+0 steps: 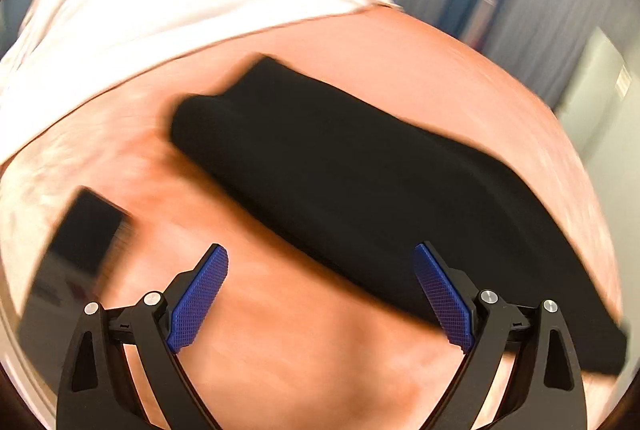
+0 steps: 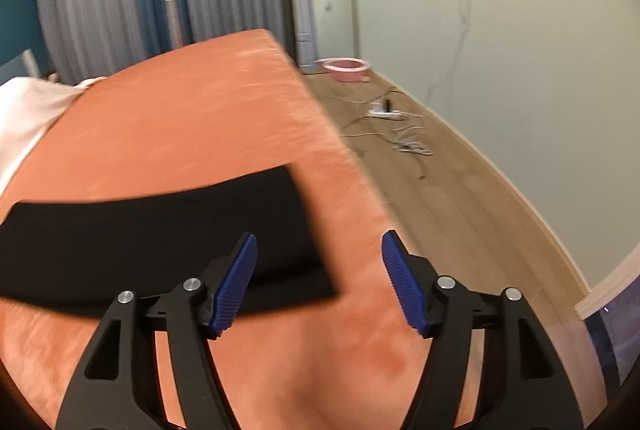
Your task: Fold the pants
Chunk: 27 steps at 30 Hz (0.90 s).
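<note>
- The black pants (image 1: 352,182) lie flat on the orange bed cover (image 1: 300,350), folded lengthwise into one long, narrow strip. They look only part folded, so the short folds may still be to come.
- The left gripper (image 1: 320,294) is wide open and holds nothing. It hangs over the bed just beside the near edge of the pants.
- The right gripper (image 2: 318,282) is wide open too, and empty. It hangs over one end of the pants (image 2: 160,238), close to the side of the bed.
- If a finger pinches only the top layer, the strip could come apart when it is lifted.
- If a finger digs too deep, it could grab the orange cover too and drag it up with the pants.
- That end of the pants sits near the bed's edge, with the wooden floor (image 2: 460,190) below. A hard pull that way could slide them off.
- A dark flat thing (image 1: 80,242), too blurry to name, lies near the left gripper. A wide swing could bump it.
- Both pictures are blurry, so a fast move could miss the edge.
</note>
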### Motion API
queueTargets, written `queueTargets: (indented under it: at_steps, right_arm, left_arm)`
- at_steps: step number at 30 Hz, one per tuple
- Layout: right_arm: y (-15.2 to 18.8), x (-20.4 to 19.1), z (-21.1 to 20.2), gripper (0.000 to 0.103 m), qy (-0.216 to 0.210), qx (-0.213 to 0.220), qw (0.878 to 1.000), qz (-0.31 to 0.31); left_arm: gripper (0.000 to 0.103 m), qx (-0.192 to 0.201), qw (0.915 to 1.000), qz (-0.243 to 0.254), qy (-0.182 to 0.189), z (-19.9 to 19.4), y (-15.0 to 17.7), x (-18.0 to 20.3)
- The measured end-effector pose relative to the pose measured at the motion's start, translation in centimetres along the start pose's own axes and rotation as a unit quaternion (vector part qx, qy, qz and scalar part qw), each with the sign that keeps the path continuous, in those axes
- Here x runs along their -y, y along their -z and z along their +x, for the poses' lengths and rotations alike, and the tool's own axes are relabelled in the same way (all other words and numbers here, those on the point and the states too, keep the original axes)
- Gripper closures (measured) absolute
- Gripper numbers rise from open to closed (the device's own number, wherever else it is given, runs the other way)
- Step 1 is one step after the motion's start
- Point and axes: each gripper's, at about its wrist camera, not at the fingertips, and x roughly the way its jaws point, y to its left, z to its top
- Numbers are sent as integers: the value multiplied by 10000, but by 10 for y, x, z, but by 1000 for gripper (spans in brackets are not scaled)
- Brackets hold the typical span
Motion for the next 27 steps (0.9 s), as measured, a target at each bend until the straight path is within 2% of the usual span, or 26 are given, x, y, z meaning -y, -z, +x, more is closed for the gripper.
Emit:
queueTargets:
  at_steps: [2,4,6,7,9,10,11,12,14,18,20,23,24,27]
  right_arm:
    - [12,-21,-4,38,-149,2,9999,-28]
    - [18,-43,-4,35,-355,-117,9993,72]
    - [32,-69,-3,35,-634,-266,9975,157]
    - [37,-78,-5,35,-665,-319,9972,130]
    - [43,-106,-5,35,-703,-441,9965,-100]
    - [45,-120,-8,35,-709,-464,9962,-220]
    - [47,-135,-11,35,-718,-446,9957,-381]
    - [46,-144,-14,35,-762,-443,9950,-475]
    - [45,-163,-17,35,-921,-525,9927,-575]
    - [39,-218,-16,35,-1107,-461,9858,-1180]
    - [44,-245,-16,35,-1229,-430,9802,-1489]
    - [43,-284,-6,35,-1561,-549,9701,-1774]
    - [36,-302,-1,35,-1816,-614,9649,-1795]
    - [6,-347,9,35,-2242,-615,9521,-1985]
  left_arm:
    - [11,-176,9990,-338,-239,13,-27,-25]
    - [11,-514,9953,-601,-557,39,-54,-48]
    - [14,-804,9922,-790,-532,62,-69,-60]
    - [27,-941,9915,-799,-419,71,-70,-65]
    - [68,-1204,9896,-754,-233,81,-84,-62]
    - [75,-1176,9902,-729,-198,79,-92,-60]
    - [82,-1084,9918,-680,7,73,-102,-57]
    - [84,-1052,9924,-617,180,73,-108,-58]
    - [84,-985,9933,-411,452,64,-126,-53]
    - [86,-776,9961,103,398,48,-130,-40]
    - [85,-744,9966,357,-27,48,-117,-41]
    - [85,-1178,9920,316,-334,67,-94,-51]
    - [84,-1219,9906,446,-427,67,-84,-51]
    - [72,-978,9884,787,-860,52,-78,-42]
